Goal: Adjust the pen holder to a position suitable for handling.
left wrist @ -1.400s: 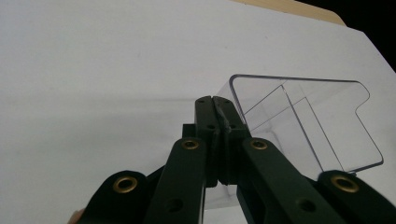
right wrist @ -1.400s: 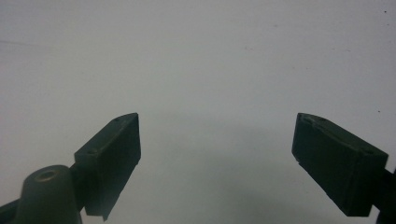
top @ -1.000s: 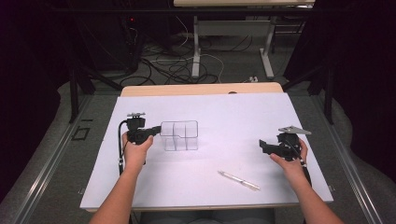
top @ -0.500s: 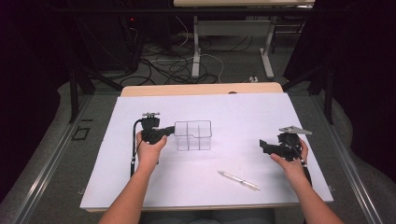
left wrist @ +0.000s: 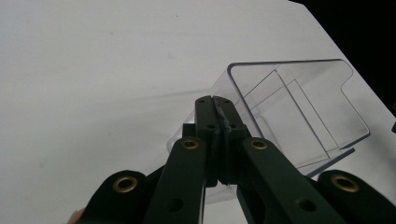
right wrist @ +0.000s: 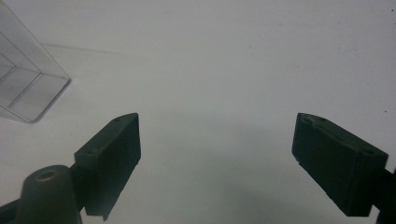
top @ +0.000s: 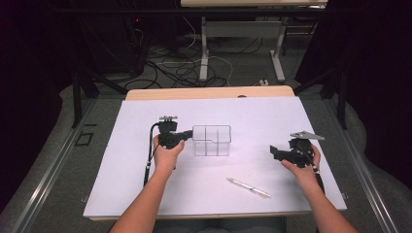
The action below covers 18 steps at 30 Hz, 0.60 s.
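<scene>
So the clear divided box [top: 212, 141] has slid toward 3 o'clock since a second ago. It sat left of the mat's middle then and is pretty much dead centre now, with the left gripper [top: 187, 135] travelling along with it.

Going near to far: closest to the person, at about 5 o'clock from the box, a pen [top: 248, 187] lies on the white mat [top: 121, 194] in the same spot as before, nothing touching it. Next up, the right gripper [top: 273, 151] sits at 3 o'clock from the box, well apart from it, jaws spread wide with nothing between them, and it hasn't budged. Then the left gripper, jaws pressed together on the box's near wall [left wrist: 219, 105]; its own view shows the thin plastic edge pinched right between the pads. The box rests upright on the mat, open top up, dividers visible inside.

My read: the box is being dragged over toward the pen and the free gripper, probably so the pen can go into a compartment next. Nothing's in it yet.
</scene>
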Each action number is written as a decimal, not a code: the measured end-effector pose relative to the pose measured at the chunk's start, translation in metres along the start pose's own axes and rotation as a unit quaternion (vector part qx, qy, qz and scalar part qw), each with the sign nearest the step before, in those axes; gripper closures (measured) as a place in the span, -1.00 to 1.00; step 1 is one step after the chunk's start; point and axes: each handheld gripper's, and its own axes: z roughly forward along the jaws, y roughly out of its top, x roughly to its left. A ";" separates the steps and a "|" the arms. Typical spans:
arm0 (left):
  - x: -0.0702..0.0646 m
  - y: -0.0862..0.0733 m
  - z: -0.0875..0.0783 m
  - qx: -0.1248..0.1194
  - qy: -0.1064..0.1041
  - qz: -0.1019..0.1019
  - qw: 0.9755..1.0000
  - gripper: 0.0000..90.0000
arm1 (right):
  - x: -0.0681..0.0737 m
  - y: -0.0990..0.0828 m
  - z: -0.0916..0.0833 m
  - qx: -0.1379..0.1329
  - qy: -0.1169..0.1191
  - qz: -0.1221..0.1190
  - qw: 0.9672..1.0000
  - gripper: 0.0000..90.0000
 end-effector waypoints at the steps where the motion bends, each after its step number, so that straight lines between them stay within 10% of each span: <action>1: -0.002 0.000 0.001 0.001 0.001 0.004 1.000 1.00 | 0.000 0.000 0.000 0.000 0.000 0.000 1.000 -0.67; 18: 0.001 0.002 -0.017 0.006 0.023 0.017 1.000 0.96 | 0.000 0.000 -0.004 -0.003 0.003 -0.001 1.000 -0.67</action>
